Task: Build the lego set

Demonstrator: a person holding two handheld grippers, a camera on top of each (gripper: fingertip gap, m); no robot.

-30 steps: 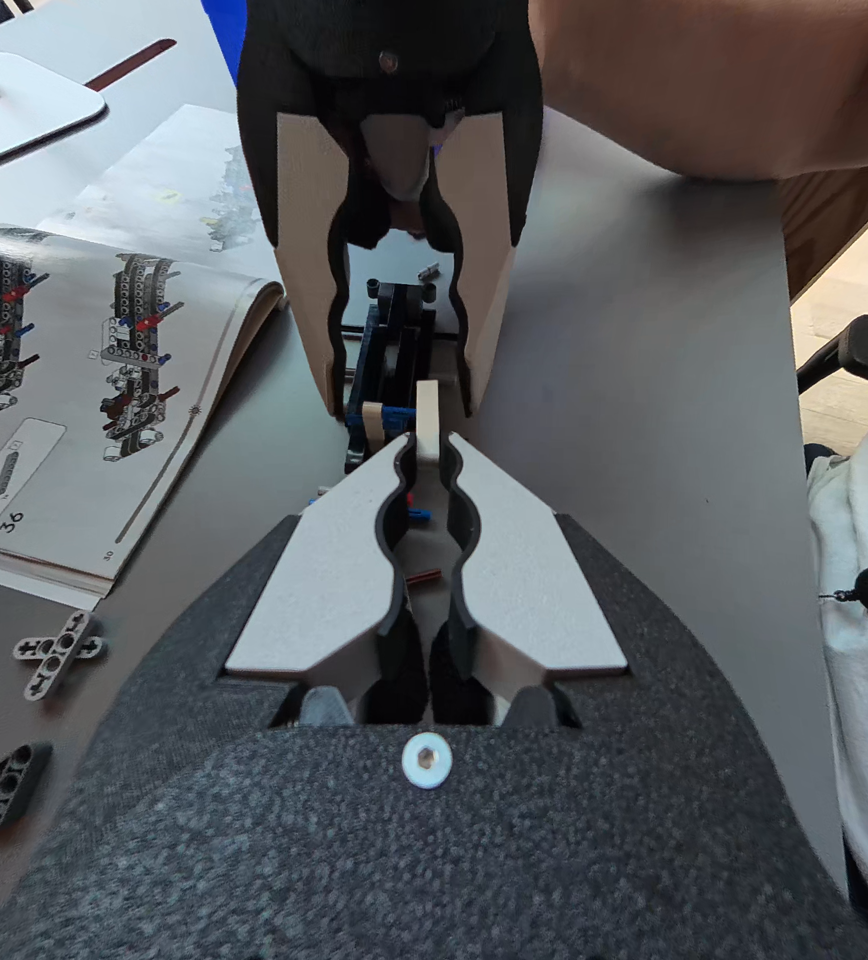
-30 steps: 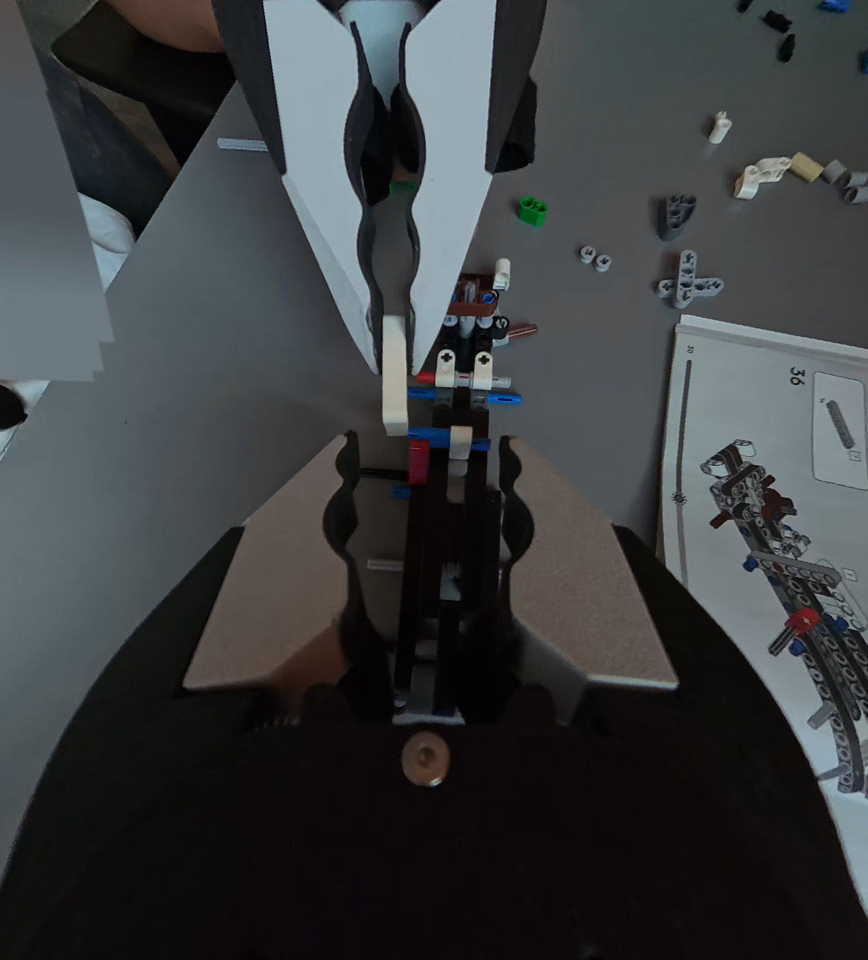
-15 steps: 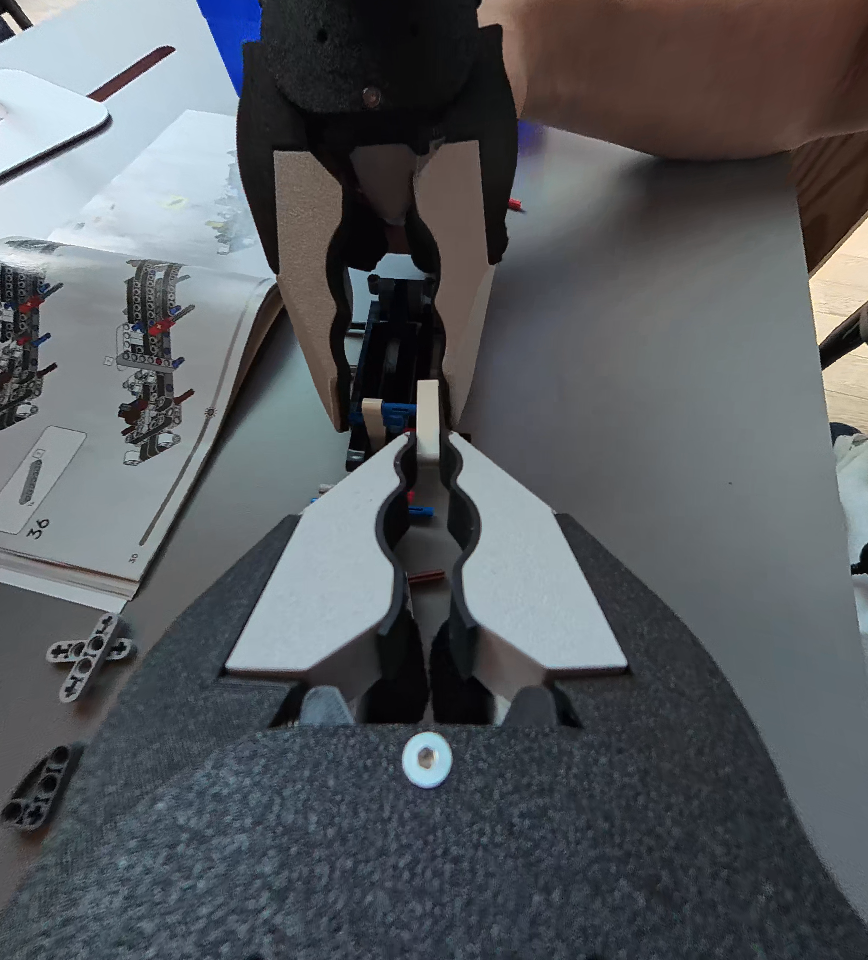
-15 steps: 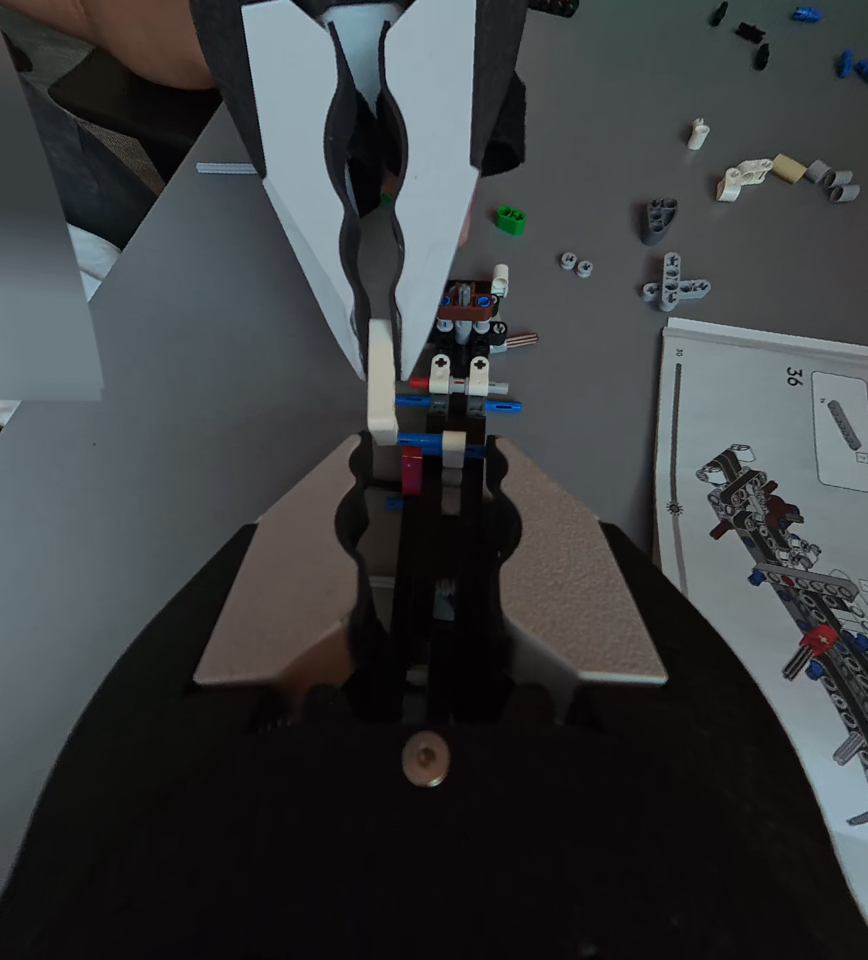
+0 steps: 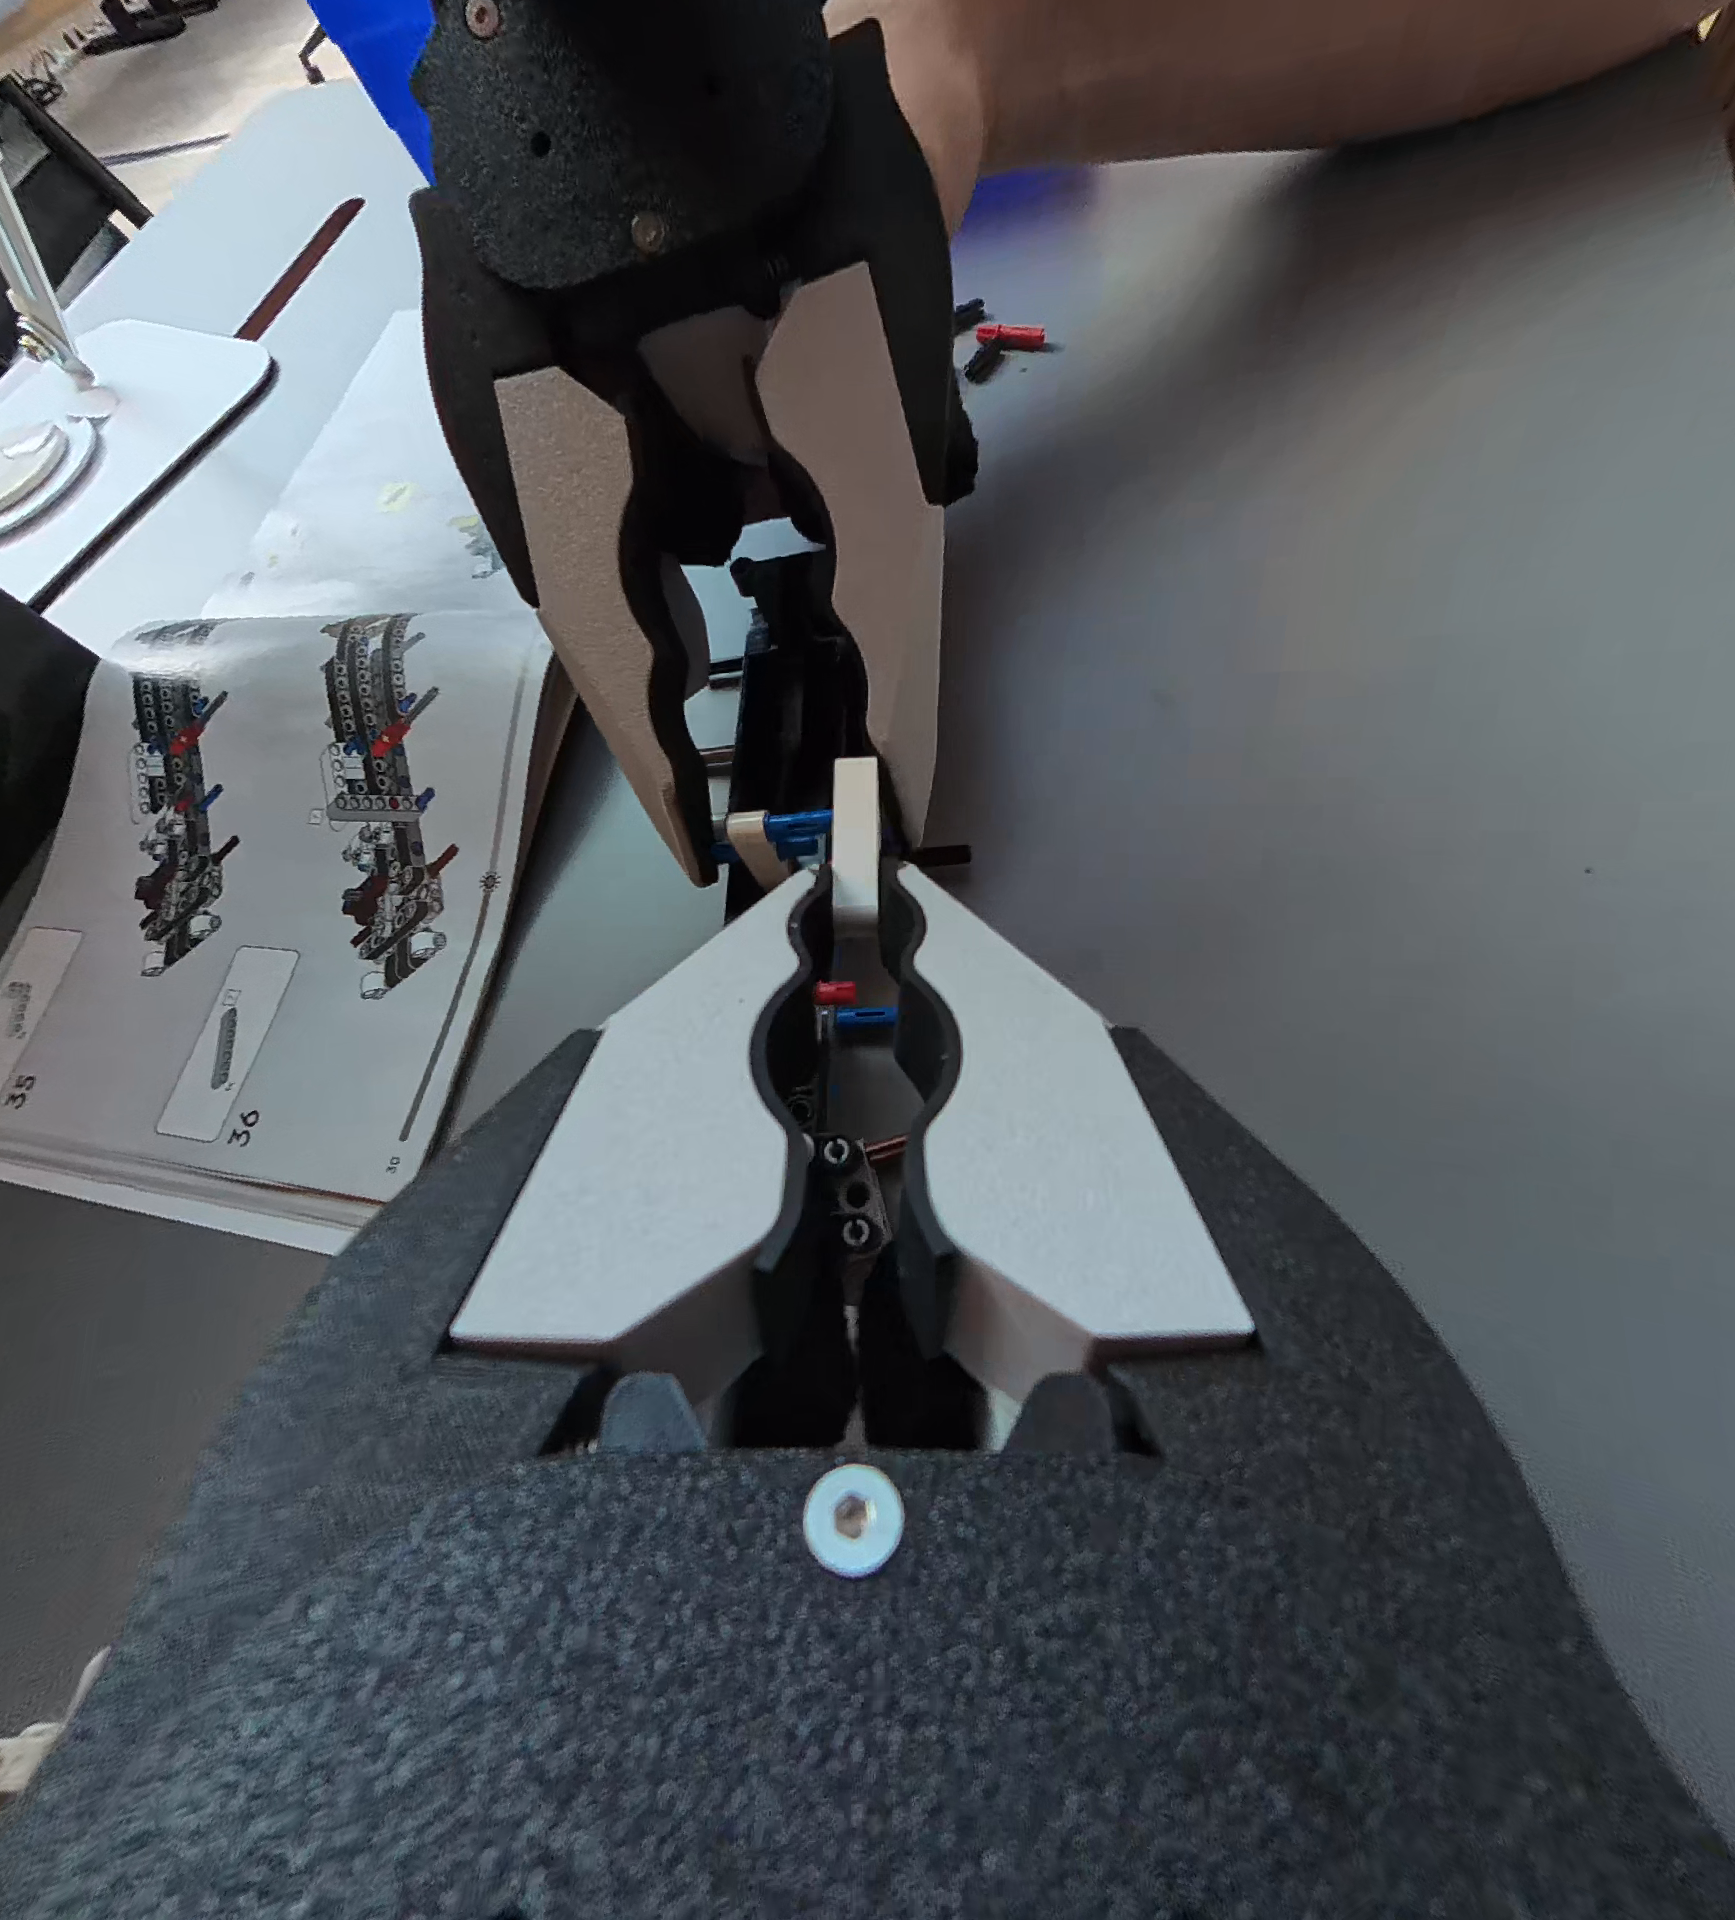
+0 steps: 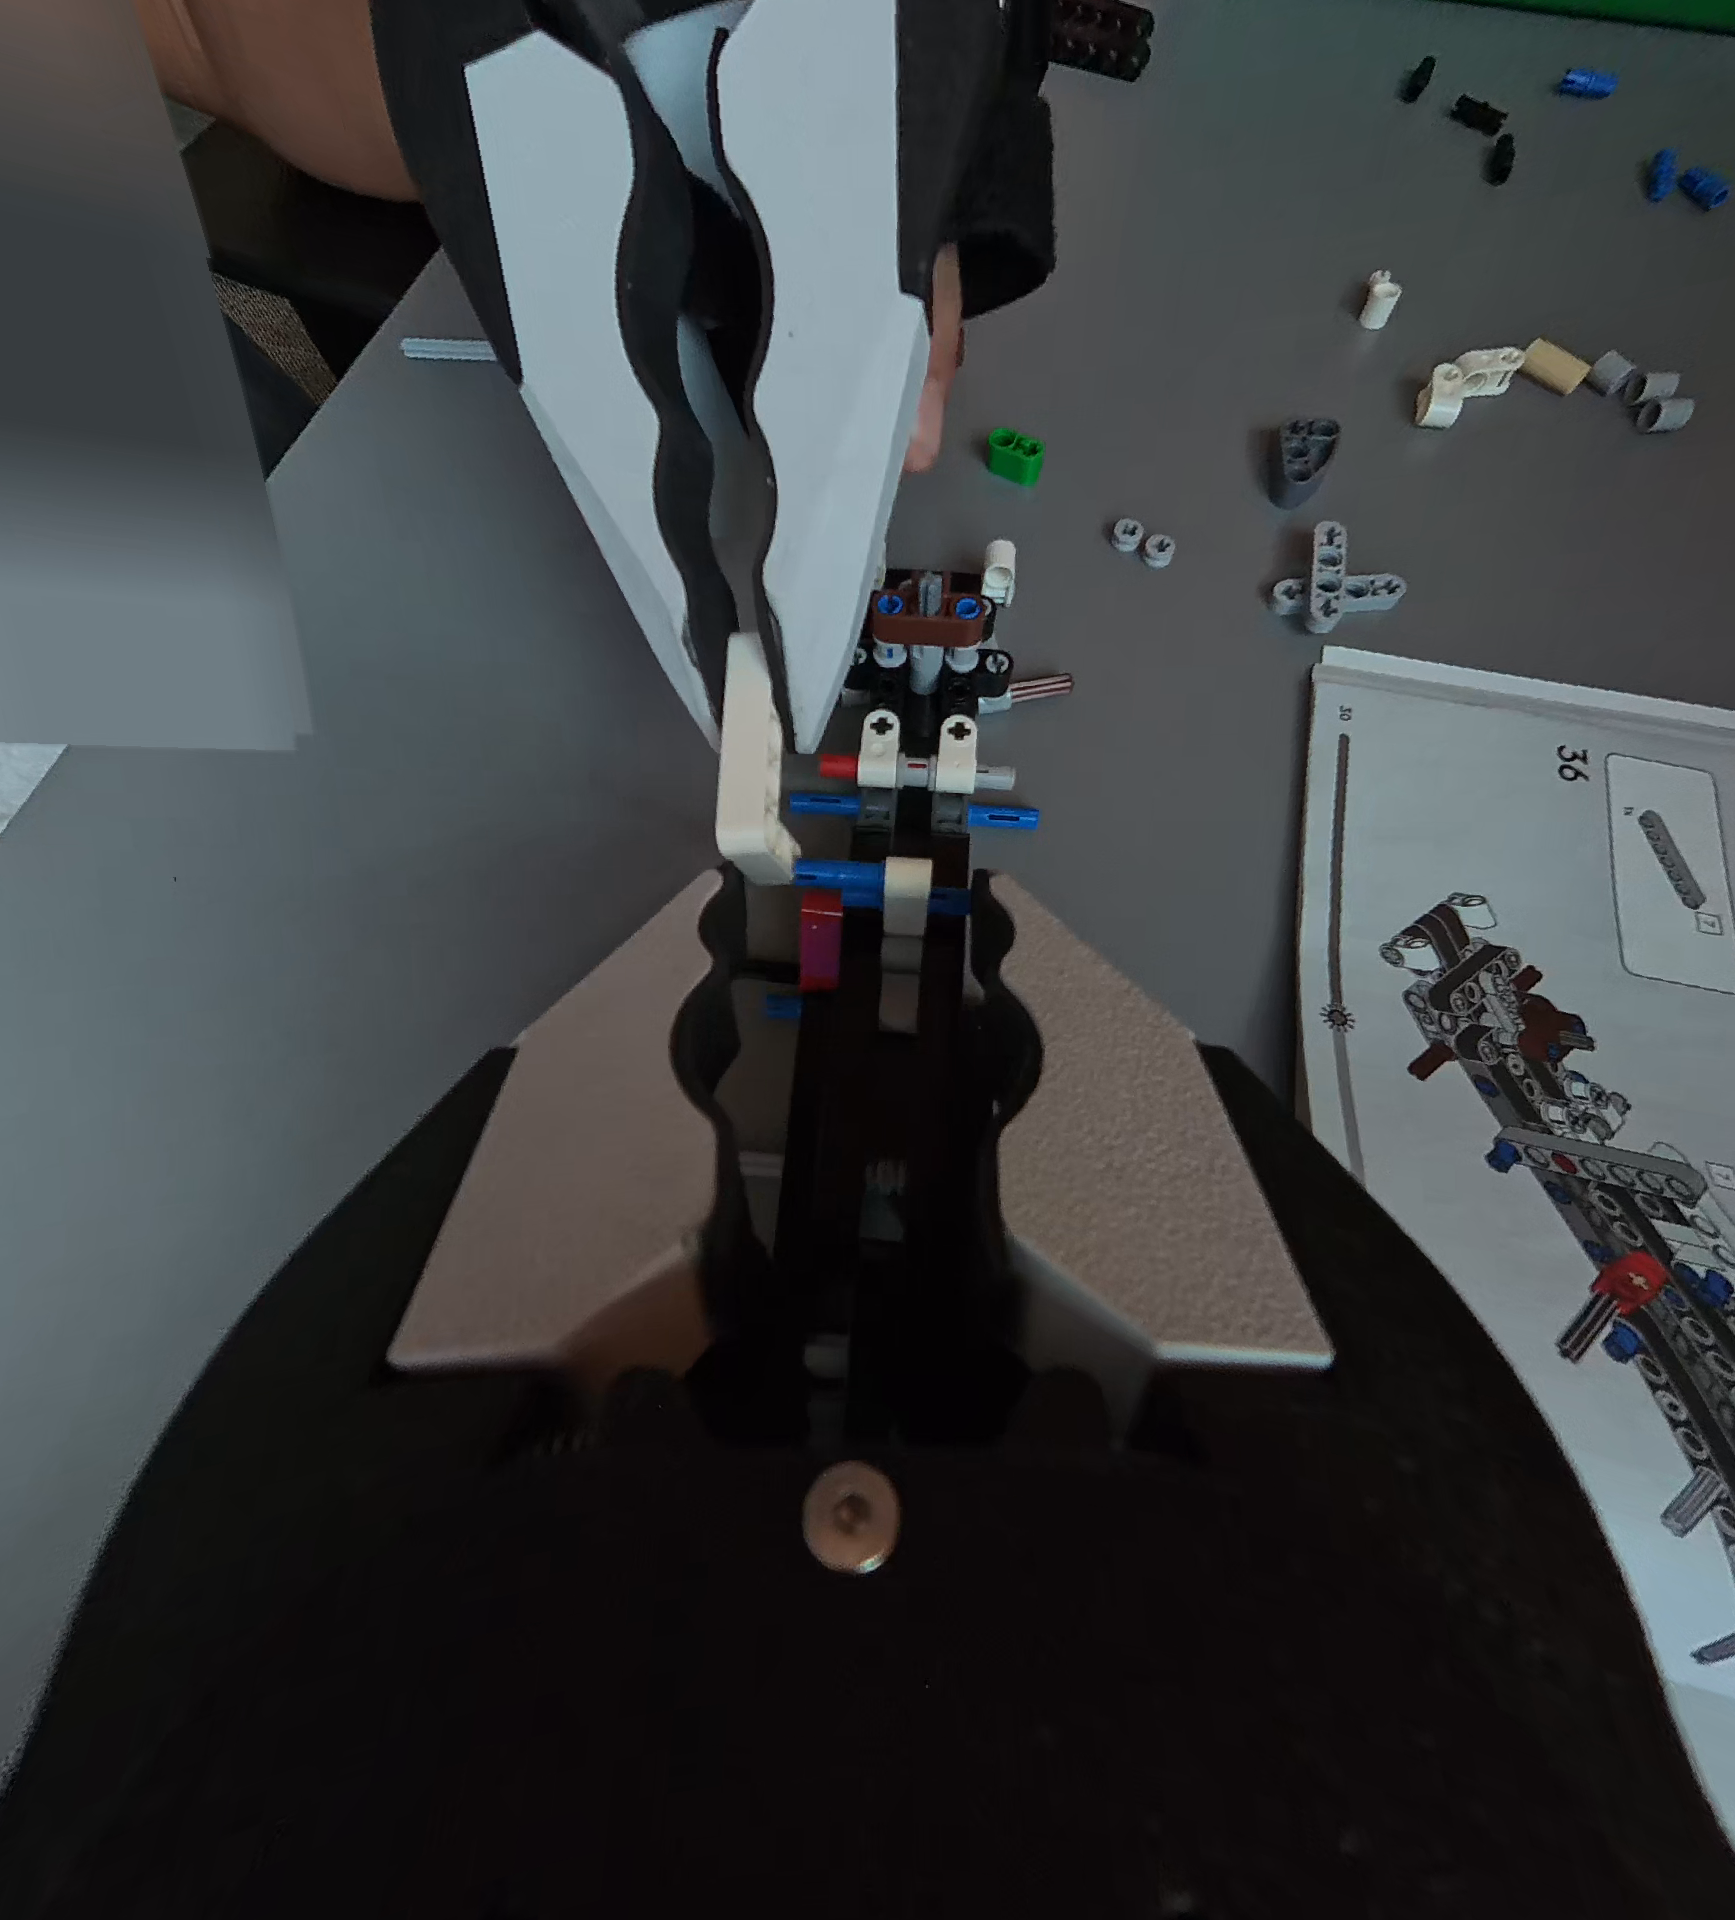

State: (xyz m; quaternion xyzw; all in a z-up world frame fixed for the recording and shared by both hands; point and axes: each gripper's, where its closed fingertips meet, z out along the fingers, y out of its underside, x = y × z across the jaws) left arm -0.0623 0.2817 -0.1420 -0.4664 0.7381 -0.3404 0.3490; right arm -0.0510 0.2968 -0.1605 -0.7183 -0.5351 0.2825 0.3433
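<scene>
My left gripper (image 5: 855,883) is shut on a white beam (image 5: 855,831), gripped on edge at the fingertips. In the right wrist view this beam (image 6: 754,769) hangs from the left gripper (image 6: 759,717), its lower end touching a blue pin (image 6: 832,875) on the side of a black brick assembly (image 6: 884,1091). My right gripper (image 6: 852,883) is shut on that assembly, which runs forward between its fingers. The left wrist view shows the right gripper (image 5: 801,831) from the front with the assembly (image 5: 790,727) between its fingers.
An open instruction booklet (image 5: 271,831) (image 6: 1569,1039) lies beside the work. Loose parts lie on the grey table (image 6: 1206,260): a green piece (image 6: 1017,455), a grey cross piece (image 6: 1336,582), white and tan connectors (image 6: 1497,374), and blue pins (image 6: 1689,179). A white lamp base (image 5: 94,416) stands far left.
Both grippers kept their grips. The white beam has closed in on the assembly's side and now meets the blue pin. Both grippers have tilted and shifted over the table.
</scene>
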